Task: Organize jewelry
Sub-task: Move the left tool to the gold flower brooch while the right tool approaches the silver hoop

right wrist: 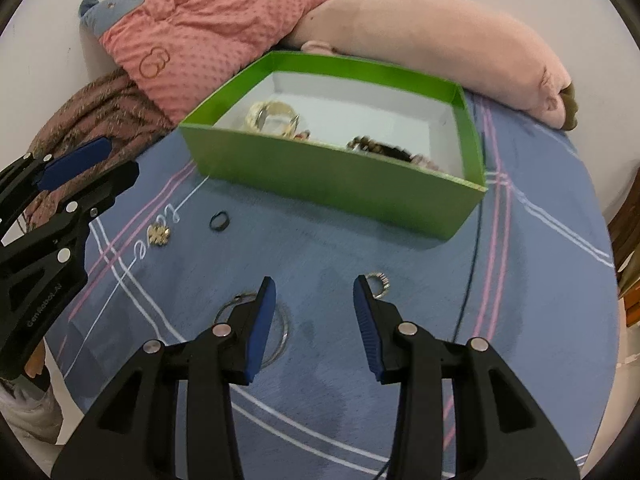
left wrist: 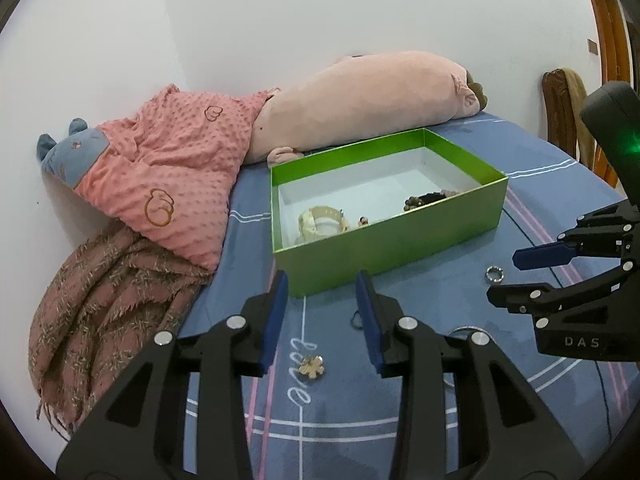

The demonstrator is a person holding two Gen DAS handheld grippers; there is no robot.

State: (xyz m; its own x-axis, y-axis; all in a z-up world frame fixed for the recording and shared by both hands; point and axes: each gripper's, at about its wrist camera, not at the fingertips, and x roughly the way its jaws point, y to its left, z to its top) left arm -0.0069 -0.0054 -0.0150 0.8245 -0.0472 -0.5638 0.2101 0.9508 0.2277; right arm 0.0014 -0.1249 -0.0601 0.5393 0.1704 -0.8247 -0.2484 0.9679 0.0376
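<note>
Both grippers, left [left wrist: 322, 322] and right [right wrist: 314, 326], have parted, empty jaws. A ring [right wrist: 380, 282] lies on the bed at the right gripper's 1 o'clock: light, stiff, slippery; pinch across its band.

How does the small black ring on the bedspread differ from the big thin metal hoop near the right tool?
The black ring is dark, the metal hoop silvery. The black ring is far smaller across than the metal hoop. The black ring lies fully in view near the flower charm; the metal hoop is partly hidden behind the right tool. Both lie on the blue bedspread, outside the green box.
</note>
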